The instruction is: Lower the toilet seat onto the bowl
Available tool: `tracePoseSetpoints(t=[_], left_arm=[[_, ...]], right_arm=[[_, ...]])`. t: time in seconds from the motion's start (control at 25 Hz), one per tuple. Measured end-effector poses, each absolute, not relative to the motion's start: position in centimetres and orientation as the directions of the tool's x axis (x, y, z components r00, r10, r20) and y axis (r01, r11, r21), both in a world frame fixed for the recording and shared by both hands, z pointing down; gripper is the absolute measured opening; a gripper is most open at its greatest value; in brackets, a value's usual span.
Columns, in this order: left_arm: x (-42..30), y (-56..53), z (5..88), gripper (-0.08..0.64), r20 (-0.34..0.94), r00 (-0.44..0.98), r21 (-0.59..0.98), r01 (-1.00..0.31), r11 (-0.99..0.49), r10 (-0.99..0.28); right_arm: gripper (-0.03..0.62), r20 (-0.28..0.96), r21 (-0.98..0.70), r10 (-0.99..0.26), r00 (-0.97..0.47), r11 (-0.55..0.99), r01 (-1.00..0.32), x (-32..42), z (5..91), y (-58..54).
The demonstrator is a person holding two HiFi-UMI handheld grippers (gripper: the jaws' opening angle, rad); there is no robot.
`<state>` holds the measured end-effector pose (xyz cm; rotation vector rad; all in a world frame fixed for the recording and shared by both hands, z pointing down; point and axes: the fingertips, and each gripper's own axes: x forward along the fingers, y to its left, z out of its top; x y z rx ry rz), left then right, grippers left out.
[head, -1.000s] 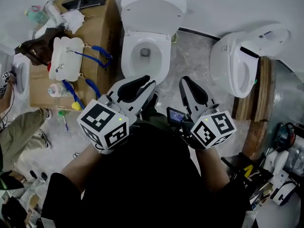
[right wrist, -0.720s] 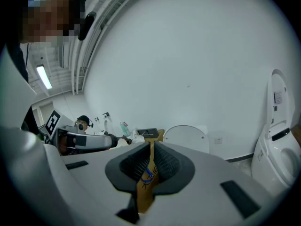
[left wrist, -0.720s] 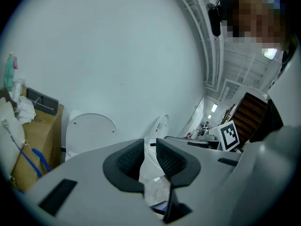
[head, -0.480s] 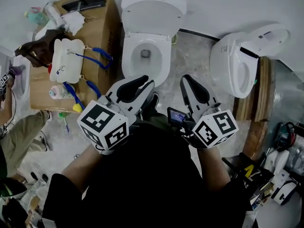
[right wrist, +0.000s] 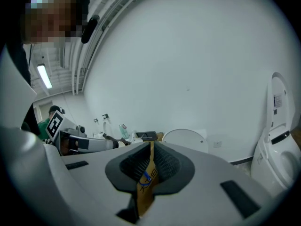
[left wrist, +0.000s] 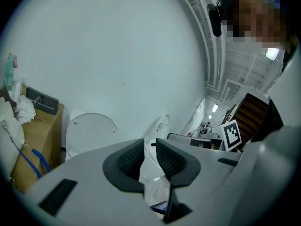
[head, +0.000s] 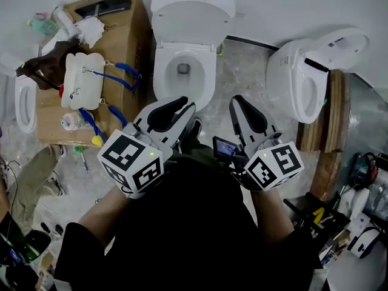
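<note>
A white toilet stands against the far wall, its lid raised upright and the bowl open; whether the seat is up with the lid I cannot tell. Both grippers hover side by side in front of the bowl, touching nothing. My left gripper is open, with an empty gap between its pads. My right gripper is shut with nothing held. The raised lid shows ahead in the left gripper view, and the lid shows beyond the jaws in the right gripper view.
A cardboard box with a white pack, blue straps and clutter stands left of the toilet. A second toilet sits at the right on wooden boards. A person's leg is at the left; tools lie at the lower right.
Both grippers have kept their places. The person at the left edge has drawn back, and a white seat-like piece now shows there.
</note>
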<state>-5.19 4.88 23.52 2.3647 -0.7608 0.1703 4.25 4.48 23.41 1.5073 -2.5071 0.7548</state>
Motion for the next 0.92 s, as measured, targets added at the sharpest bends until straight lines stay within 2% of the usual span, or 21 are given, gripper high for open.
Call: tracePoseSetpoints(t=[0.92], left_arm=[[-5.9,3.2,24.7,0.089,0.315,0.826,0.561,-0.56,-0.61,-0.468]], right_arm=[[0.044,0.376,-0.367,-0.79,-0.485,0.354,-0.86,3.6,24.8,2.9]])
